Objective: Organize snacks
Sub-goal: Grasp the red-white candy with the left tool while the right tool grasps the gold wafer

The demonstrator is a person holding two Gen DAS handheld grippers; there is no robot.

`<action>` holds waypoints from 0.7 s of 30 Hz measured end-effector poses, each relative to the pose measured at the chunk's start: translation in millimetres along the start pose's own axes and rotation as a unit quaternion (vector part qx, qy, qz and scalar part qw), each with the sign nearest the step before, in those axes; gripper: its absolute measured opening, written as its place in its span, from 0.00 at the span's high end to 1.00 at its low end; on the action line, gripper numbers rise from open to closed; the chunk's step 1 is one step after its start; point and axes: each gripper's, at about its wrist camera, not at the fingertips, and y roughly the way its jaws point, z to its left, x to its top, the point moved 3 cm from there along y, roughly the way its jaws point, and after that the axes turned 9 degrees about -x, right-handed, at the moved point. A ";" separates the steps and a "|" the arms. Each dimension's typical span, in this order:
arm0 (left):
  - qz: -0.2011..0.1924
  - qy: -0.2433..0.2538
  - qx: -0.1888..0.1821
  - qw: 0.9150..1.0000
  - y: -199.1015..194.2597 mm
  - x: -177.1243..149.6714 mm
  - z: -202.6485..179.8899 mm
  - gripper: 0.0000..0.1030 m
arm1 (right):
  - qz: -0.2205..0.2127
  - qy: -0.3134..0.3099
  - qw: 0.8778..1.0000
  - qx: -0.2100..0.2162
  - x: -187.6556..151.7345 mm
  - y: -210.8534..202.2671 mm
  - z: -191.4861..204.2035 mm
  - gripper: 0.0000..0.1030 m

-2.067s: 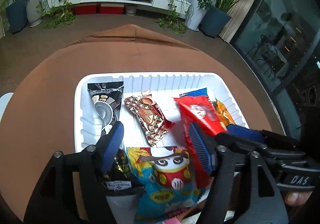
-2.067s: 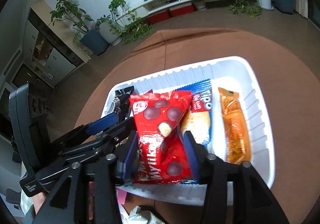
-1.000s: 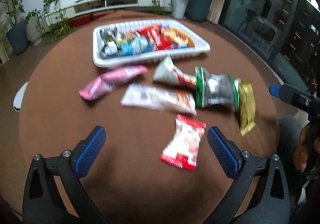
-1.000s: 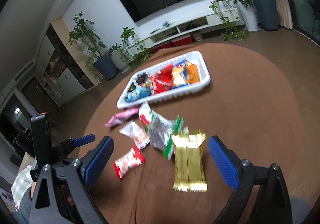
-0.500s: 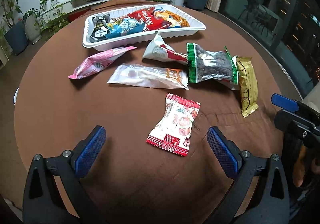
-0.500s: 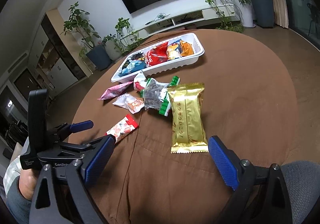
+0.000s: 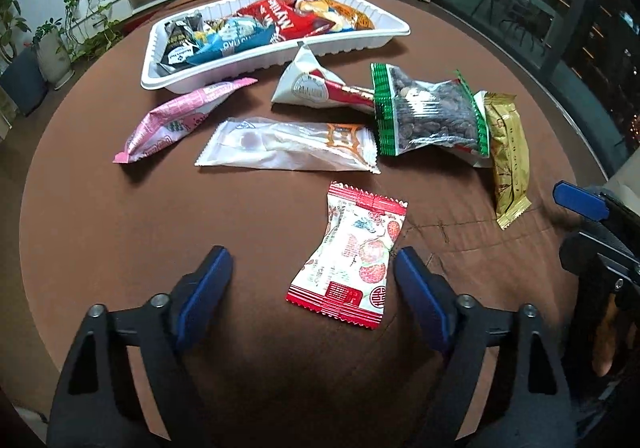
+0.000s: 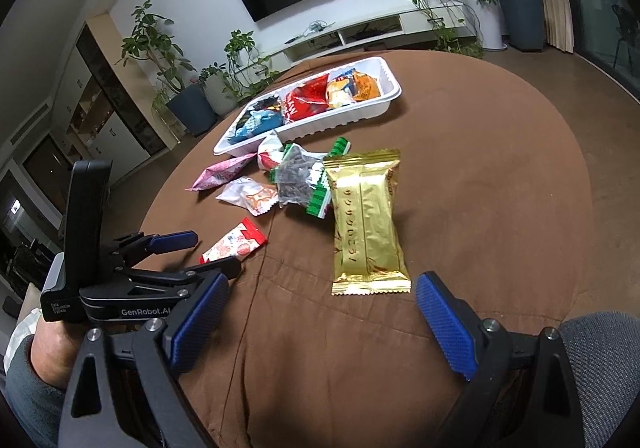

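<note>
The left hand-held gripper [image 7: 310,290] is hanging over the red-and-white lychee candy packet [image 7: 349,262] in the lower middle of the frame. Its jaws have just been closing but are standing apart, one blue ribbed pad [image 7: 418,298] just beside the packet's edge and nothing pinched. The right hand-held gripper [image 8: 320,324] is gaping wide below the gold foil wafer bar [image 8: 366,221], lined up with its length, probably to take it next. Both crinkly wrappers are lying flat on the brown cloth-covered desk [image 7: 120,248]. The white ribbed plastic tray [image 7: 280,51] at upper centre is already holding glossy bags.
</note>
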 end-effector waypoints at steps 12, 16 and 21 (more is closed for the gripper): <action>0.022 0.022 -0.001 1.000 8.3 13.3 -0.4 0.34 | 0.030 -0.036 0.998 -0.036 23.1 23.8 5.1 0.14; 0.026 0.026 -0.005 0.999 8.5 16.1 -0.5 0.45 | 0.051 -0.040 0.997 -0.051 29.8 37.8 3.6 0.19; 0.023 0.025 0.001 0.999 7.3 17.2 1.9 0.60 | 0.060 -0.051 0.995 -0.061 27.0 42.6 3.7 0.26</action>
